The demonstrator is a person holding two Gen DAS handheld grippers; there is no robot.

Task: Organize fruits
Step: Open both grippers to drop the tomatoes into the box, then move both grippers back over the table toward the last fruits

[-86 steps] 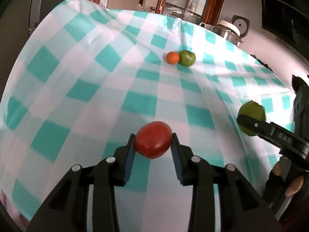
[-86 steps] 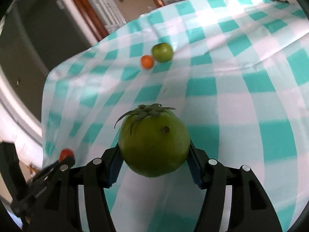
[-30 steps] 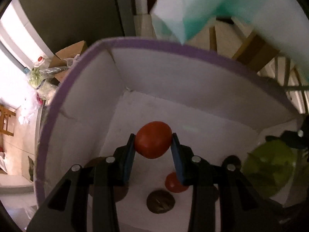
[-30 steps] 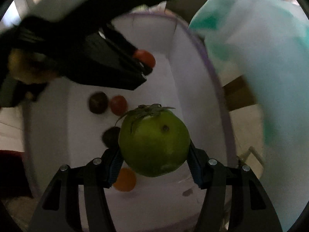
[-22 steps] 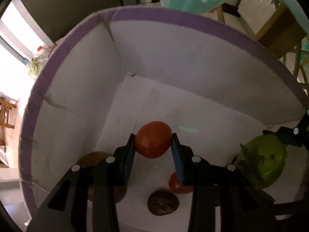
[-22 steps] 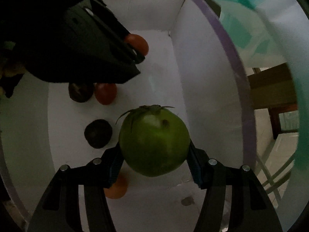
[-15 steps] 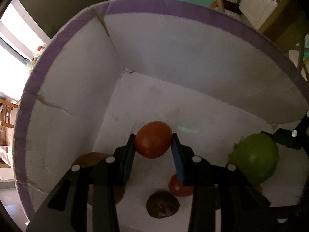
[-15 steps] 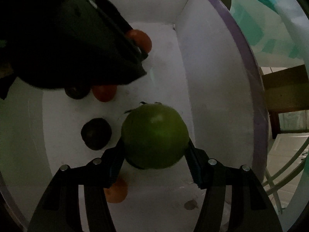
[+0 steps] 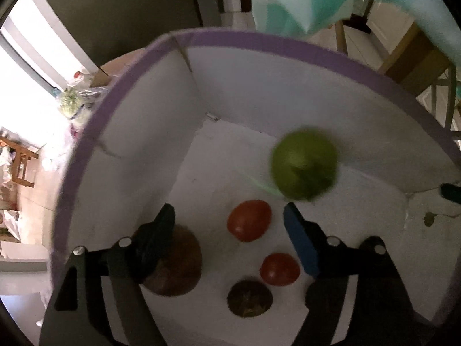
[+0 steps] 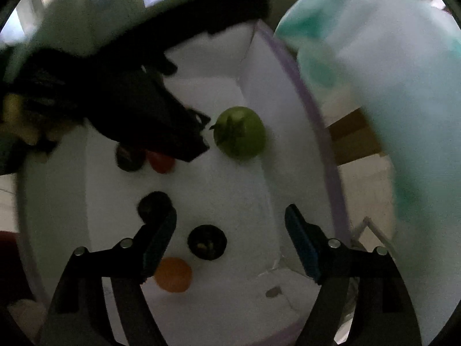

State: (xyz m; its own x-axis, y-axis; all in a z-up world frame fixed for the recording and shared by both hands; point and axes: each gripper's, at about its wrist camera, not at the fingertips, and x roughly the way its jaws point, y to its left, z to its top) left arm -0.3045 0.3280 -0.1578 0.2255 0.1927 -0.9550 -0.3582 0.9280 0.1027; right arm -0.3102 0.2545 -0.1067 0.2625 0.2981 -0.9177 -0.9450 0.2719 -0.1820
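A white box with a purple rim (image 9: 259,43) holds several fruits. My left gripper (image 9: 229,213) hangs over it with its jaws opening. The red tomato (image 9: 249,220) lies free on the box floor below and between the fingers, touching neither pad. My right gripper (image 10: 230,212) is also opening above the same box (image 10: 276,92), and nothing sits between its fingers. The green tomato (image 10: 239,132) rests on the floor beyond them, stem up; it is blurred in the left wrist view (image 9: 304,164). The left gripper's dark body (image 10: 144,109) crosses the right wrist view.
More fruit lies on the box floor: a second red tomato (image 9: 279,269), a dark fruit (image 9: 249,298), a brown one (image 9: 173,262) and an orange one (image 10: 173,274). The teal checked tablecloth (image 9: 317,0) hangs beside the box. A wooden chair (image 9: 417,57) stands behind.
Both grippers went from shut on fruit to open. The red tomato dropped out of the left one and the green tomato out of the right one onto the box floor. The right gripper rose.
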